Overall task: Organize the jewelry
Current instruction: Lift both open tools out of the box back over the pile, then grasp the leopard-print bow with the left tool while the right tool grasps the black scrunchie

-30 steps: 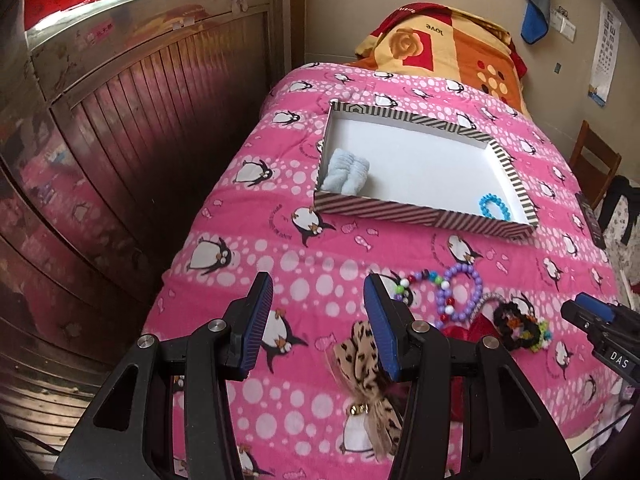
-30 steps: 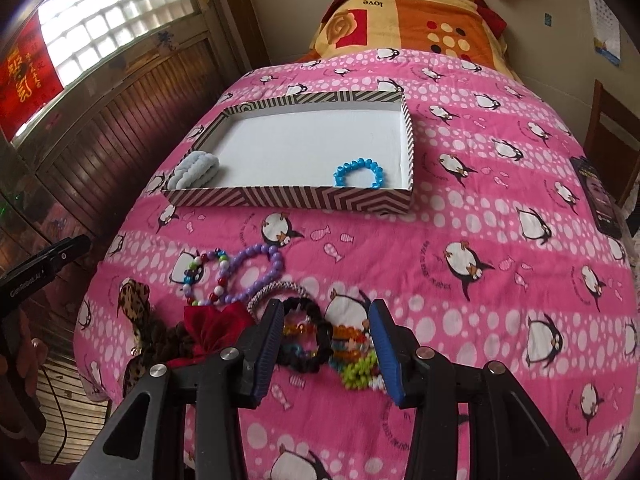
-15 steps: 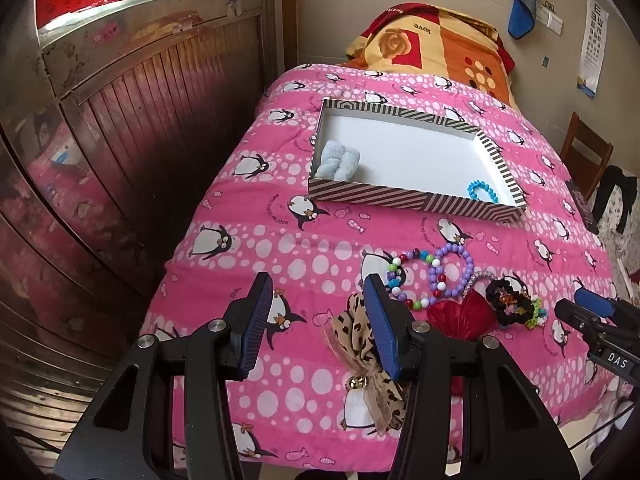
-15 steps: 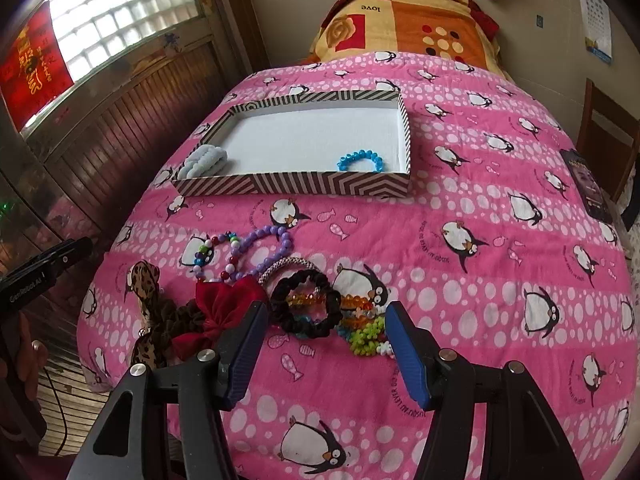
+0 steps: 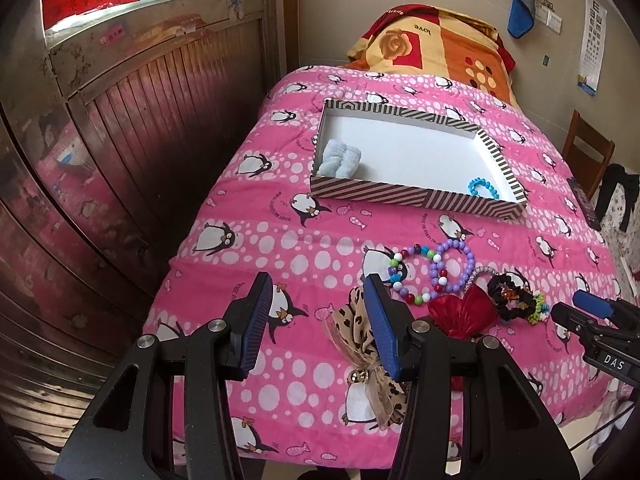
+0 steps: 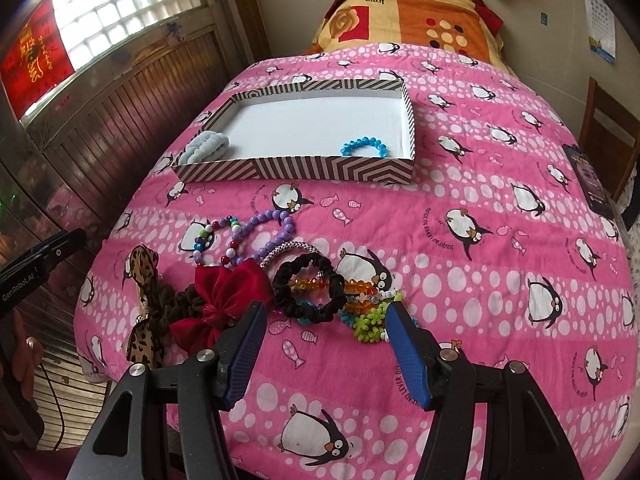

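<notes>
A striped box lies on the pink penguin quilt. It holds a blue bead bracelet and a pale blue fluffy scrunchie. Nearer lie a purple bracelet, a multicolour bracelet, a red bow, a leopard bow, a black scrunchie and green and orange beads. My right gripper is open, its tips just short of the black scrunchie. My left gripper is open over bare quilt, left of the leopard bow.
A wooden panelled wall runs along the bed's left side. A folded orange blanket sits at the head. A phone lies at the bed's right edge, with a wooden chair beyond.
The right gripper's jaws have widened and drawn back; the black scrunchie and beads that sat between its fingers now lie just past the tips. The left view has also backed off.
</notes>
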Demonstrator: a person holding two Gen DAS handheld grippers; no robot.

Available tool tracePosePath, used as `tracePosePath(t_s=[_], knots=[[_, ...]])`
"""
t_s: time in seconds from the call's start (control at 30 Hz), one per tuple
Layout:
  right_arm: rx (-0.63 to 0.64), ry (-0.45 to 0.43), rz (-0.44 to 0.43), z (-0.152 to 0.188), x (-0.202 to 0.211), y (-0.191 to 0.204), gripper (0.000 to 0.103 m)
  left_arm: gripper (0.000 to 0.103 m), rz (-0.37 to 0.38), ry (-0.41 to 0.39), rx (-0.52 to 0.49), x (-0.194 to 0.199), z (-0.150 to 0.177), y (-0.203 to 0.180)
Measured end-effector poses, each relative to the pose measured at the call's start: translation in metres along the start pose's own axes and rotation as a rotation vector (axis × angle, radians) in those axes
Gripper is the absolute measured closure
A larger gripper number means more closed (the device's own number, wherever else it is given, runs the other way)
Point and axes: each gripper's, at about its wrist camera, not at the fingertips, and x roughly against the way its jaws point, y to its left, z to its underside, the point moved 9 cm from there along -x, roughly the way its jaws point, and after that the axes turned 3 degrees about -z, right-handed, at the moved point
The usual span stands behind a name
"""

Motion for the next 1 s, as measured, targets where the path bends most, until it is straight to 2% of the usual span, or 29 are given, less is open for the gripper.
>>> tracePosePath(t_s=[0.57,0.77,0.83,1.0], knots=[[0.0,0.021,-0.002,0.001,-0.006,-0.005,0.044,0.056,0.012,0.032,0.004,-0.008,0.003,-0.004],[-0.009,0.02,0.002,0.002,-0.005,-0.011,0.044,0.056,0.139,0.14,0.109,-0.02,0.007,0.005],[-0.015,0.022,0.006,0.003,-0.006,-0.015,0.043,0.051,0.168,0.179,0.143,-0.025,0.011,0.01],[-0.041,0.043,0.017,0.008,-0.011,-0.029,0.044,0.049,0.201,0.243,0.202,-0.035,0.021,0.016]])
